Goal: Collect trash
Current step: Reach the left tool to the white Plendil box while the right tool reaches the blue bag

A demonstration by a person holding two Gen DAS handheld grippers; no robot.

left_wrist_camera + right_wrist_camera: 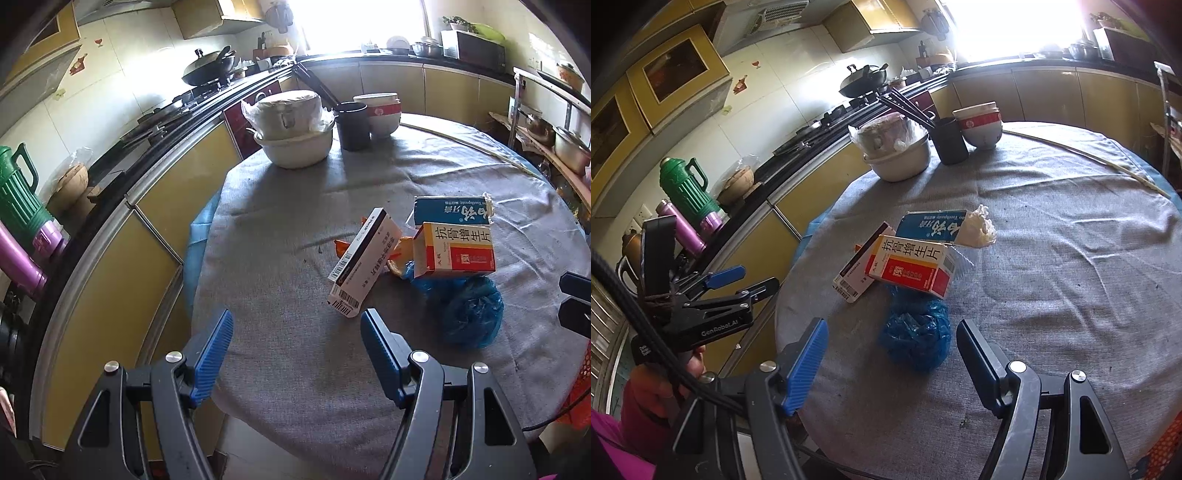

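Right claw (892, 363): jaws wide apart, nothing held, hanging over the near part of the grey-clothed worktop (1052, 295). Directly ahead and nearly between the fingertips, the crumpled blue plastic bag (916, 338), closest piece of the trash heap. Just beyond, touching the bag, the red-and-yellow medicine box (912, 267), long axis running left to right across the claw's line; to its left the white barcoded box (855, 275), propped at a slant; behind, the blue carton (932, 225) with a wad of clear wrap (977, 225) at its right end.

Left claw (297, 341): likewise gaping and empty, with the white barcoded box (364, 264) ahead and slightly right, its long axis angled away to the upper right. Blue plastic bag (469, 312) well off to the right there (so probably the right hand's pick).

Only in the left view: orange scraps (397, 253) wedged between the boxes. Only in the right view: the wad of wrap in full.
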